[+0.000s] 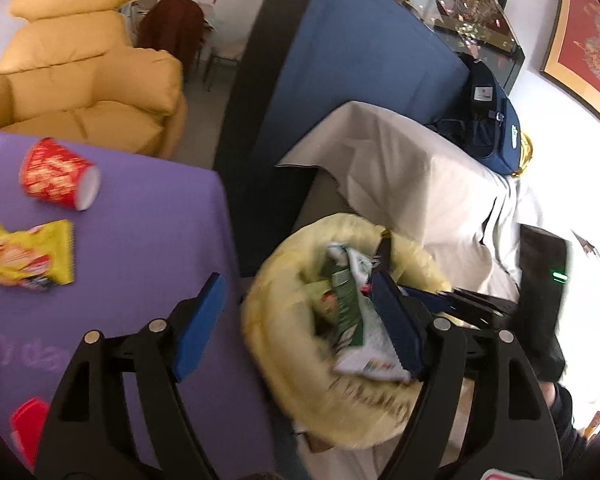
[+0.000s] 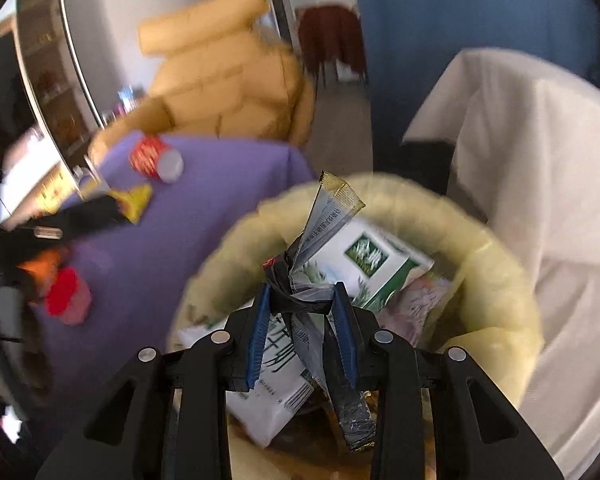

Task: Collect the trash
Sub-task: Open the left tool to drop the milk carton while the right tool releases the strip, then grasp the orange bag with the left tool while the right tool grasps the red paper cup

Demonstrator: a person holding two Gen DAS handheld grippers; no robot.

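A purple cloth-covered table [image 1: 140,240] fills the left of the scene, and a round bin lined with a pale yellow plastic bag [image 1: 284,344] stands just beside its right edge. Right of the bin hangs a cream sheet [image 1: 420,184] draped over furniture; beyond it rises a dark blue panel [image 1: 340,80], and a mustard-yellow leather armchair [image 1: 88,80] sits at the far side of the table.

On the cloth lie a red patterned paper cup [image 1: 58,180] tipped on its side, a yellow snack packet [image 1: 28,258] nearer, and a red item [image 1: 26,428] at the near edge, too blurred to identify.

The left gripper [image 1: 300,316] hangs over the bin's left rim with its blue-padded jaws wide apart, gripping nothing; a green-and-white carton [image 1: 350,312] in the bin lies against the right pad.

The right gripper [image 2: 302,312] is above the bin's mouth, its jaws clamped on a bundle of crumpled silver-grey sachets with a dark twisted wrapper [image 2: 324,224], one gold-tipped strip sticking upward. Below it lie more cartons and wrappers.
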